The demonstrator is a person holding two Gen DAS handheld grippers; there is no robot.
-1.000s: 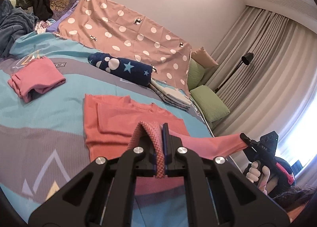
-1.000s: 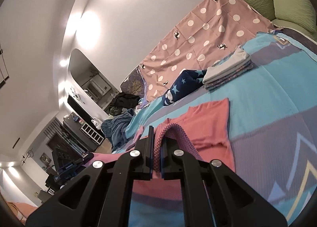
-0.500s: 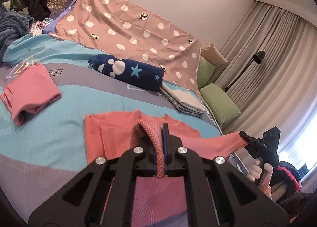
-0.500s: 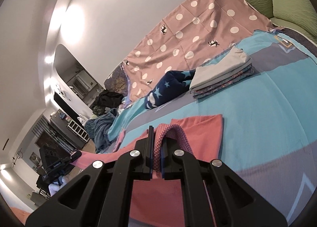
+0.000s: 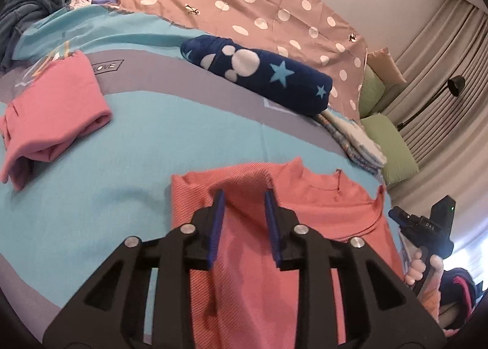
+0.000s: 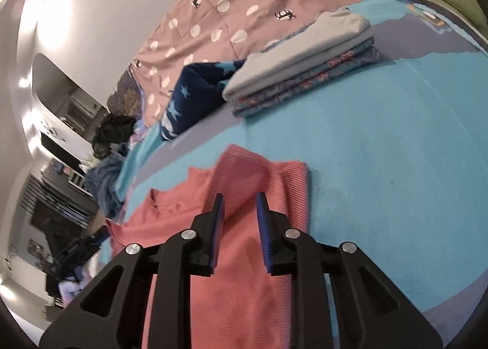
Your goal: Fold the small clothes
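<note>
Your left gripper (image 5: 244, 196) hangs low over the coral shirt (image 5: 305, 205), which lies spread on the turquoise and grey bedspread (image 5: 152, 141) with its neckline toward the far side. The jaws have just been opening and now stand a little apart; a ridge of the shirt's cloth rises between the blue pads (image 5: 218, 211) but neither pad presses on it, so you have let it go.

Your right gripper (image 6: 239, 198) is in the same state over the shirt's other edge: jaws just eased apart, a soft hump of the coral fabric between them, nothing clamped. In the left view you can see that right gripper at the far right edge of the bed, with fingers (image 5: 414, 269) of your hand wrapped round its handle. The left gripper may be the dark shape low on the left of the right view, though it is too blurred to be sure.

A folded pink garment (image 5: 55, 111) rests well apart on the left of the bedspread. Beyond the shirt lies a rolled navy blanket (image 5: 259, 77) with stars, and just beside it a stack of folded grey and patterned clothes (image 6: 302, 65). A spotted pink-brown cover (image 5: 244, 7) drapes behind them.
</note>
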